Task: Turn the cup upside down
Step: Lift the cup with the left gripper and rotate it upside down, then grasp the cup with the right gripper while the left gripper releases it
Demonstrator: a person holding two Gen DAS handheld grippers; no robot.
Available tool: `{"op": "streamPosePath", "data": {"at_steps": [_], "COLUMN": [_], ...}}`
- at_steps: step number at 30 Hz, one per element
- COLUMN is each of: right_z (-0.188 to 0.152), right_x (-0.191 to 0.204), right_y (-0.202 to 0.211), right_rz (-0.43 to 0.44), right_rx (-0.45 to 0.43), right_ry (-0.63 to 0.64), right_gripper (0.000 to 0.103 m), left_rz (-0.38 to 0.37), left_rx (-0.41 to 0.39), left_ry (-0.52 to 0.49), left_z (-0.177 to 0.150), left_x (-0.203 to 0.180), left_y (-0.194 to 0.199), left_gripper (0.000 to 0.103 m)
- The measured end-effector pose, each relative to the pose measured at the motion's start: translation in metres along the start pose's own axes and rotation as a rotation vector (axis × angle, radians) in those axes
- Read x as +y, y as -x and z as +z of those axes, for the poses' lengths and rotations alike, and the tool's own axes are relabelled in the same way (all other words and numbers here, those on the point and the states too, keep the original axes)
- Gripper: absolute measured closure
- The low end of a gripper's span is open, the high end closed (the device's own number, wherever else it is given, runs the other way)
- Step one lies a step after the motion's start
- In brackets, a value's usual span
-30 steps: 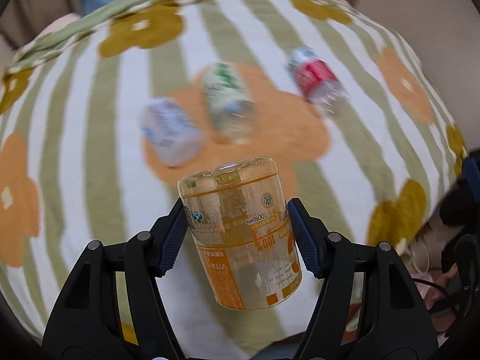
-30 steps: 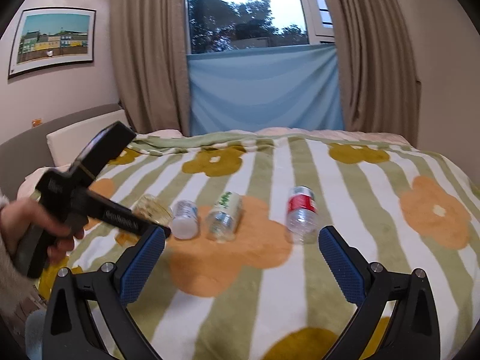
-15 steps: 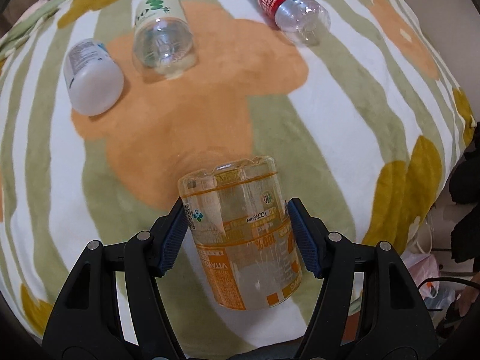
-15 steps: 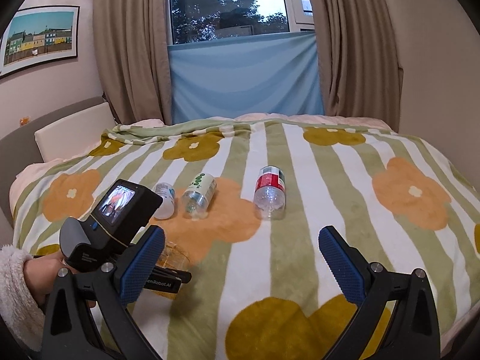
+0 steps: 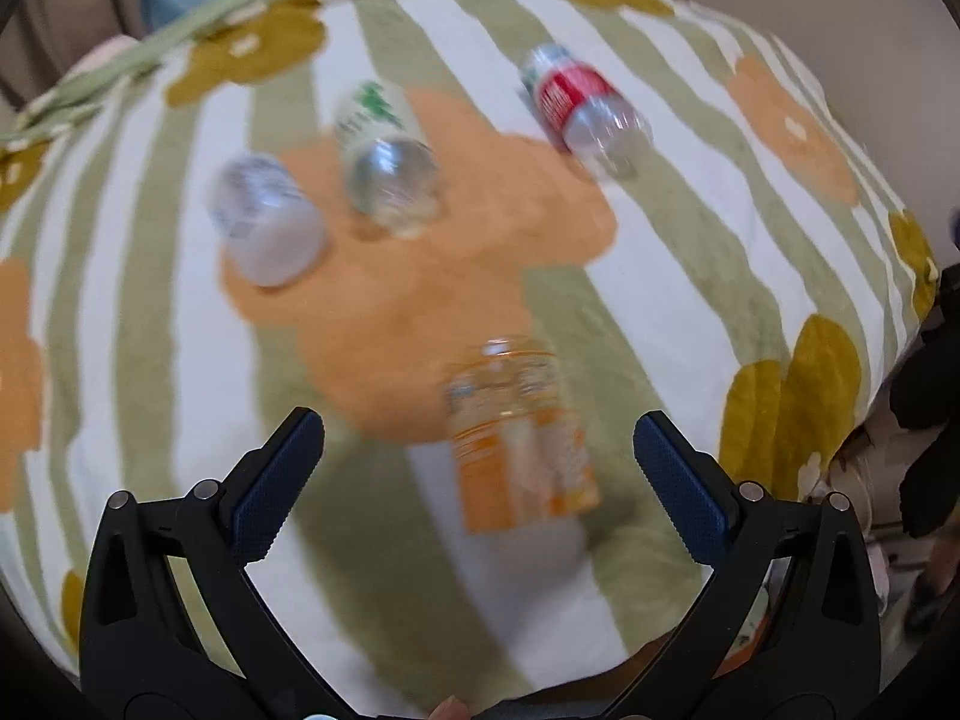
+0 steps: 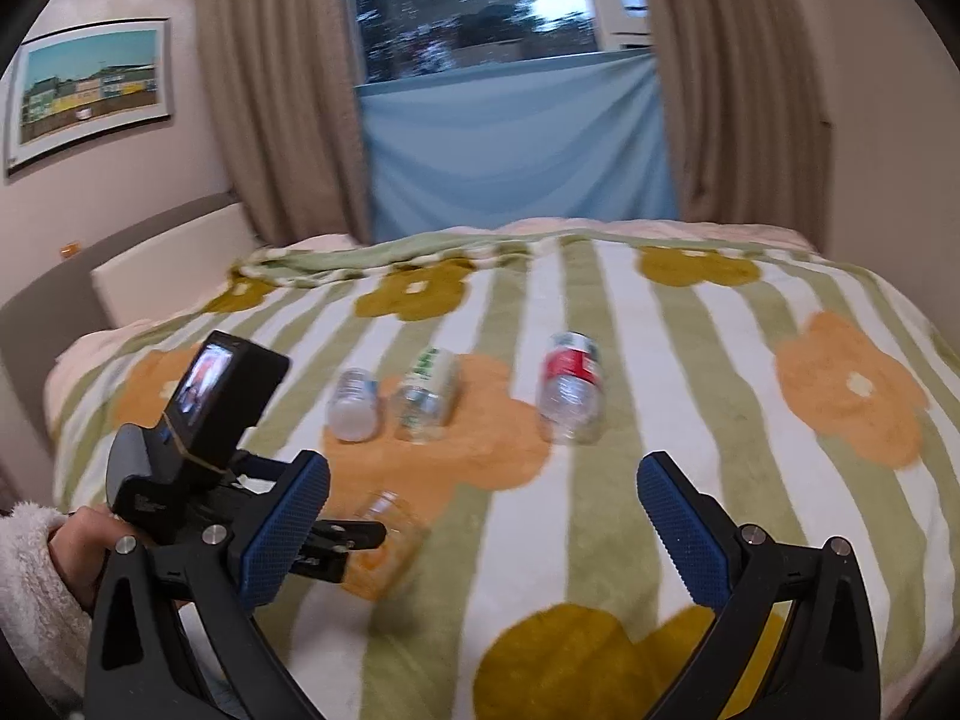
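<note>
An orange-labelled clear plastic cup (image 5: pixel 522 438) rests on the striped floral blanket (image 5: pixel 690 252), blurred, its closed base facing up and away. My left gripper (image 5: pixel 477 486) is open, with the cup between and just beyond its blue fingers, untouched. In the right wrist view the cup (image 6: pixel 384 546) sits at the left gripper's tip (image 6: pixel 342 540). My right gripper (image 6: pixel 483 528) is open and empty above the blanket's near part.
Three cut bottle cups lie on their sides further back: a white one (image 5: pixel 267 222), a green-labelled one (image 5: pixel 387 162) and a red-labelled one (image 5: pixel 585 111). The bed's right edge (image 5: pixel 888 360) drops off to clutter on the floor. Curtains and a window stand behind.
My left gripper has opened and let go of the orange cup, which now rests on the blanket. The left gripper has drawn back a little. The right gripper stays open.
</note>
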State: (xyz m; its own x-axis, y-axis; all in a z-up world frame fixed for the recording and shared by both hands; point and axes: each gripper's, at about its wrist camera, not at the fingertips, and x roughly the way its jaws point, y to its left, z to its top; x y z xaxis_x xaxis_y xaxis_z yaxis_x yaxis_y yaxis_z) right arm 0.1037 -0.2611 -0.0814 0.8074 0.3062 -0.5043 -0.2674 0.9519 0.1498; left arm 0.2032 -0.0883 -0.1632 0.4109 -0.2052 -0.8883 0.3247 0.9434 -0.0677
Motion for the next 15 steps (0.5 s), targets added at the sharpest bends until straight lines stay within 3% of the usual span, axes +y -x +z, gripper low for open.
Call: {"op": "streamPosePath", "data": {"at_steps": [2,4,8,11,15], "right_z": [0.019,0.036,0.044,0.031,0.007], "right_x": [0.004,0.008,0.014,0.014,0.021], "right_y": [-0.014,-0.042,-0.105,-0.155,-0.201], "right_rz": [0.058,0.110,0.283,0.330,0.289], "right_rx": [0.091,0.259,0.519,0.689,0.842], "right_ry": [0.024,0.020,-0.108,-0.255,-0.328], "right_gripper": [0.000,0.000,0.000,0.000,0.001], "left_rz": [0.016,0.012,0.005,-0.007,-0.014], "left_rx": [-0.033,-0.056,-0.081,-0.086,-0.088], "left_ry": [0.028,0.059,0.115,0.134,0.126], "left_z": [-0.007,-0.013,-0.027,-0.035,-0.040], "left_x": [0.012,0.023,0.040,0.050,0.056], "left_y": [0.018,0.029,0.042,0.045,0.044], "left_gripper": [0.000,0.000,0.000,0.000,0.000]}}
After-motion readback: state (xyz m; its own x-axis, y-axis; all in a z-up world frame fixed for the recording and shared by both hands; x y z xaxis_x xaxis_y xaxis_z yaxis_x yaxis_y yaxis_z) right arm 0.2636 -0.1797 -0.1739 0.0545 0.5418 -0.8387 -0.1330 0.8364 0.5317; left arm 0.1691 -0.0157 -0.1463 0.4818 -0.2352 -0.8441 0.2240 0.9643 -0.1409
